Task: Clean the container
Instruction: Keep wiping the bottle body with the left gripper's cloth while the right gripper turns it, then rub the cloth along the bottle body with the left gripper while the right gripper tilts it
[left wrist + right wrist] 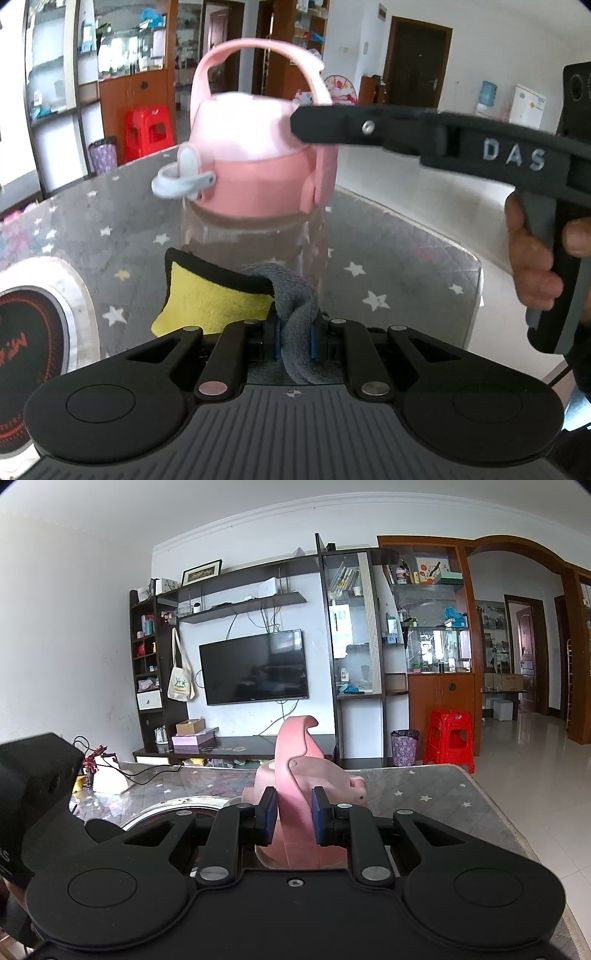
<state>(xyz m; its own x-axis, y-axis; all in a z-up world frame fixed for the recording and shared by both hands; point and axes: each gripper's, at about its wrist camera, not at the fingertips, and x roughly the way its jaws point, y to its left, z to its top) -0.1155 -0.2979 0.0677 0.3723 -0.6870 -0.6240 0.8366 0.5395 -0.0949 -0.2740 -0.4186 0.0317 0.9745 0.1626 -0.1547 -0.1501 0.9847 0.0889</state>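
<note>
Left wrist view: the bottle (255, 206), a clear body under a pink lid, stands on the star-patterned desk (388, 266). The left gripper (295, 339) has its fingers closed tight on a grey and yellow cloth (221, 299) pressed against the bottle's lower wall. The right gripper (293, 818) has its 2 fingers closed narrowly on the pink carry handle (295, 760). Risk, as a judgement: the handle appears hinged, so hard wiping could tip or swing the bottle, and the thinly pinched cloth could pull free.
</note>
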